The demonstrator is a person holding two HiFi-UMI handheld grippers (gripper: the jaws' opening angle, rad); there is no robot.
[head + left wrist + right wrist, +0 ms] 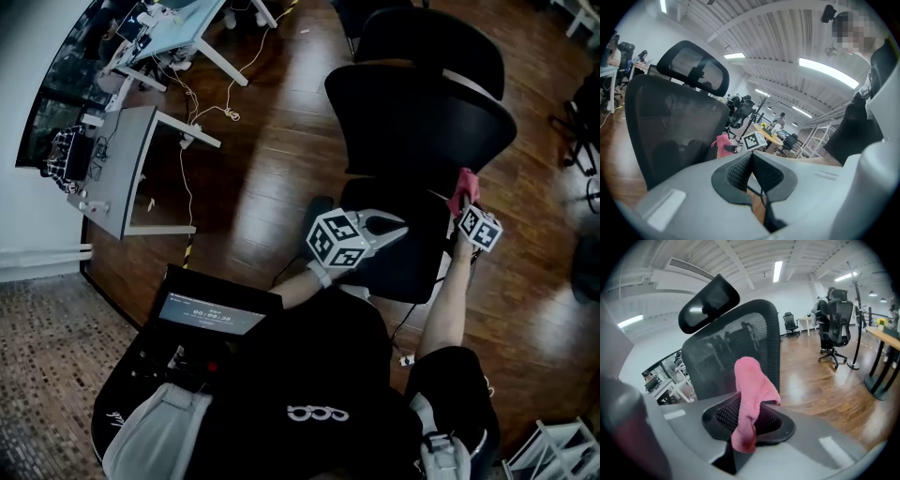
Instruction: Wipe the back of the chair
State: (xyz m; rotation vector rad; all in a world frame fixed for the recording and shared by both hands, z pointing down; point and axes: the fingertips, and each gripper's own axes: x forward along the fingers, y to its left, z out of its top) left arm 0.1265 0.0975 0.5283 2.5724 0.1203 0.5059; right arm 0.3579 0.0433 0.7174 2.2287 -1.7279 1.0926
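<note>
pinching a fluffy pink cloth [752, 385], the right gripper [747, 420] sits at five o'clock of the black mesh chair back [422, 122]. the left gripper [751, 161] has its jaws pressed together.

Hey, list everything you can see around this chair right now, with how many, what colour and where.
chair: one, black mesh back, straight ahead.
cloth: one, pink, pinched in the right tool, by the chair back's edge.
far chair: one, black, across the room.
desk: one, grey, far left by the wall.
screen: one, dark, lower left.
cables: several, pale, on the floor near the desk.
floor: brown wood.
rack: one, white, lower right corner.
left tool: grey, shut, empty.
right tool: grey, shut on the cloth.
</note>
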